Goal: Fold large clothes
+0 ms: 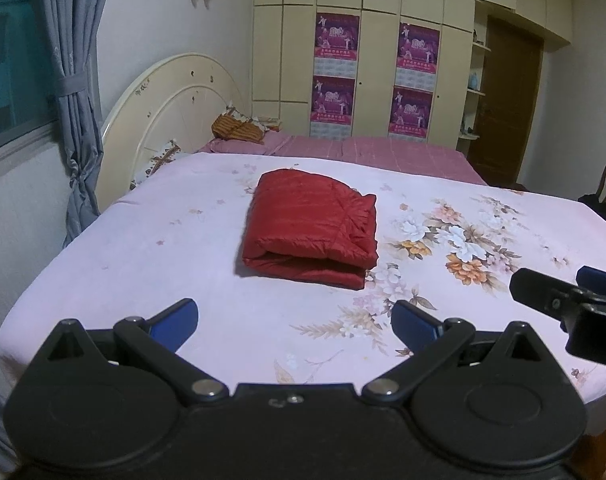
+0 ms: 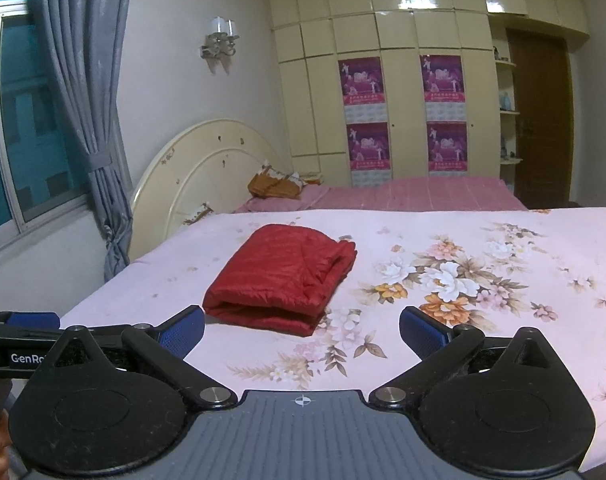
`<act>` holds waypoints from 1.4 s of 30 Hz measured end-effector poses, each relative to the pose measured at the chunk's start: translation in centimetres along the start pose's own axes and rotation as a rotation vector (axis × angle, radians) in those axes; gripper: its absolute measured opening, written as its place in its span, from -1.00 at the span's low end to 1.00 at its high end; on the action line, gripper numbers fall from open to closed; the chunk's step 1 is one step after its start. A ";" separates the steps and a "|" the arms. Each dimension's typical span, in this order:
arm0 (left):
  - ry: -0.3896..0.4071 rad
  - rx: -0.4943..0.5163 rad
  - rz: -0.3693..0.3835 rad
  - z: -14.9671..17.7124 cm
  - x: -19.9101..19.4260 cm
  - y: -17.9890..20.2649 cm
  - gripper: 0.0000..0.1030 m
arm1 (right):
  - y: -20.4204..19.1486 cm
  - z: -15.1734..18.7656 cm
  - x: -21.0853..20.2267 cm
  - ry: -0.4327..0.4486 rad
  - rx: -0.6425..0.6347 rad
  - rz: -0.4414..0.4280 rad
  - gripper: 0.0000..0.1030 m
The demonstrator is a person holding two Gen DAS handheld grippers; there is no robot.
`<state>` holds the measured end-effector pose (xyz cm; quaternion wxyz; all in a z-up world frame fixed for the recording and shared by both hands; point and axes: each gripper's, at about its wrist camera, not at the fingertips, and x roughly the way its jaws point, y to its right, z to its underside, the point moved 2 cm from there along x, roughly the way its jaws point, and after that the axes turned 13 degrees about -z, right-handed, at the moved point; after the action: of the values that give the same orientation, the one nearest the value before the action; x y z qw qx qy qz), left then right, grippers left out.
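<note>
Jacket (image 1: 309,224), red and puffy, sits folded into a chunky rectangle on the bed (image 1: 103,264), a bit toward the headboard (image 1: 171,100) side of the floral sheet. Its long axis runs away from the cameras toward the far side of the bed, and the rounded fold edge faces the near edge, where you can see two thick layers stacked. Fabric is shiny with quilted stitch lines, and the right side looks a little rumpled where the loose edges bunch up, while the left side is pretty clean.

Left claw (image 1: 295,320) is spread wide with nothing in it, hovering over the near part of the bed, apart from the jacket. Right claw (image 2: 302,330) is also wide and empty, just short of the jacket's near right corner in its own view. Each claw pokes into the other's view at the side.

Plenty of bare sheet all round the jacket, especially to the right over the big flower print (image 2: 443,280). Curtain (image 2: 87,100) and window are off to the left, wardrobe (image 1: 383,60) behind.
</note>
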<state>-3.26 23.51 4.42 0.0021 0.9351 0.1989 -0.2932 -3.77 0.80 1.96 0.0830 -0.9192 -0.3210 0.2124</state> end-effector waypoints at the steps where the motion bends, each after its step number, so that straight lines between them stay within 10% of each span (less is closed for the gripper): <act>1: 0.000 -0.001 0.001 0.0 0.0 0.0 0.99 | 0.0 0.0 0.0 -0.001 0.000 0.002 0.99; 42: -0.028 0.038 0.018 -0.6 3.3 0.7 0.97 | 1.3 0.0 2.8 -0.041 0.026 0.017 0.99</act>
<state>-0.17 24.14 3.00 -0.0101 0.9325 0.1848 -0.3100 -1.12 1.54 0.67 0.0864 -0.9164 -0.3118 0.2357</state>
